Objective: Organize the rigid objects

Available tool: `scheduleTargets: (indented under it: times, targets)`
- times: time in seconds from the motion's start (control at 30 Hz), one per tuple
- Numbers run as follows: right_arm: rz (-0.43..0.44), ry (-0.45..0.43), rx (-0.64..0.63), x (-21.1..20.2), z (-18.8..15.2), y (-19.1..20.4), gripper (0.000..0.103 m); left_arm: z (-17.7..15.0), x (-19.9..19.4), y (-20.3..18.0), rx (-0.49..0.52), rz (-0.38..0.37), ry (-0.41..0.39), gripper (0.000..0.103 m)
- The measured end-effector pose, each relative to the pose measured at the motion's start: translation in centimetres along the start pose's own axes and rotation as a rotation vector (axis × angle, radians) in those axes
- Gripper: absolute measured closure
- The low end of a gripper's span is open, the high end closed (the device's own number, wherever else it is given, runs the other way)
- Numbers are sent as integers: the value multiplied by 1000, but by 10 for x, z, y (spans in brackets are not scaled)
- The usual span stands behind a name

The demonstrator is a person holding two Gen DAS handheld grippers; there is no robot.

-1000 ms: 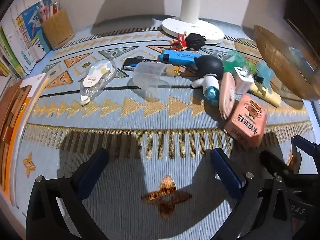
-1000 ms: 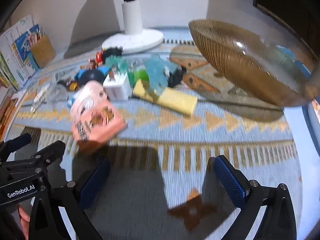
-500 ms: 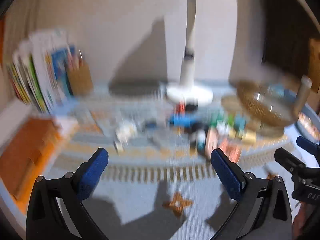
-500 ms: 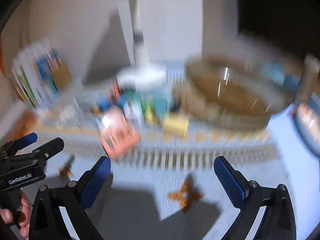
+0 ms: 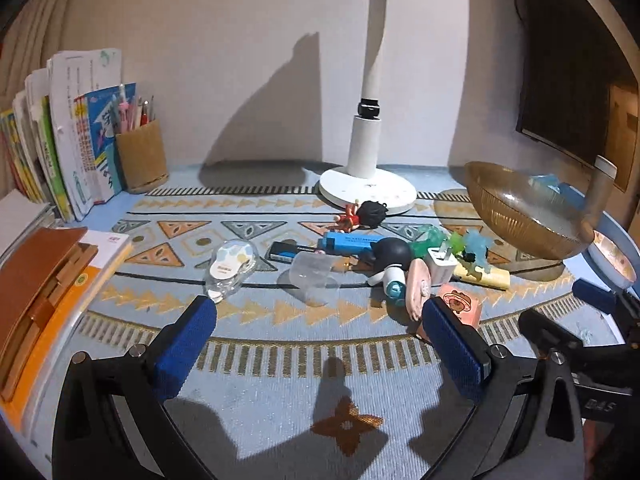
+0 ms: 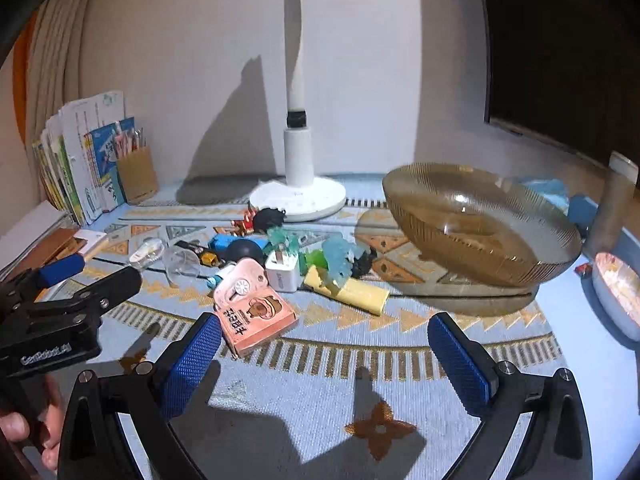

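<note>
Grippers wide apart above a bare strip of mat, clutter ahead

Room lies nearest the cameras: the patterned mat [image 5: 280, 392] is bare from the near edge up to the gold-striped band, and both tools hang over that strip. Past the band, the clutter runs across the middle. From the left wrist view, a tape dispenser [image 5: 230, 266] lies apart on the left, then a clear cup [image 5: 314, 276] on its side, a blue box [image 5: 352, 242], a black ball [image 5: 394, 254], a white plug [image 5: 440, 266] and a pink box [image 5: 458, 308] nearest the tool. A small figure [image 5: 366, 214] touches the lamp base [image 5: 368, 194] behind them. On the right the amber bowl [image 6: 480, 228] stands tilted, its rim close over a yellow bar [image 6: 352, 290]. The left edge is walled by stacked books [image 5: 44, 292], upright booklets [image 5: 76, 140] and a pen cup [image 5: 142, 158] against the wall.

The left gripper [image 5: 316, 346] has its blue pads spread wide, holding nothing and touching nothing; the right pad sits in front of the pink box in view, but contact cannot be told. The right gripper [image 6: 326, 356] is likewise spread wide and bare, its left pad just beside the pink box [image 6: 256, 316]. A hand [image 6: 24, 432] grips the left tool's handle.
</note>
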State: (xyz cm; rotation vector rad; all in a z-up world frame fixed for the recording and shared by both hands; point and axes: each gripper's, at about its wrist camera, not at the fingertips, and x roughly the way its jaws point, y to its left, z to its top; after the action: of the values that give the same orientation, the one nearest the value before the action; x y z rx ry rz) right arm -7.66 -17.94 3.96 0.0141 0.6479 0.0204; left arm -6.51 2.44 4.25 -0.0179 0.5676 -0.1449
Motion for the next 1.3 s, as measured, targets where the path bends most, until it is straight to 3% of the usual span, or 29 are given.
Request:
scheduleTargets:
  times: [0.2,0.43,0.9,1.3]
  targets:
    - [-8,-17,33,-5,-2,-7,0,-3,-11,-4,35,-22,-29,1]
    - [-44,-17,-17,-4,-3,2,0,-3,-10,-9,60,-22,-18,1]
    - [-53,-13,-3,-3,-3,-4,0,-2,-8,4,-3,-42,-4,1]
    - [-48,4,-14,1,-3,-2,0,-2,-7,-1,21,-32,5,1]
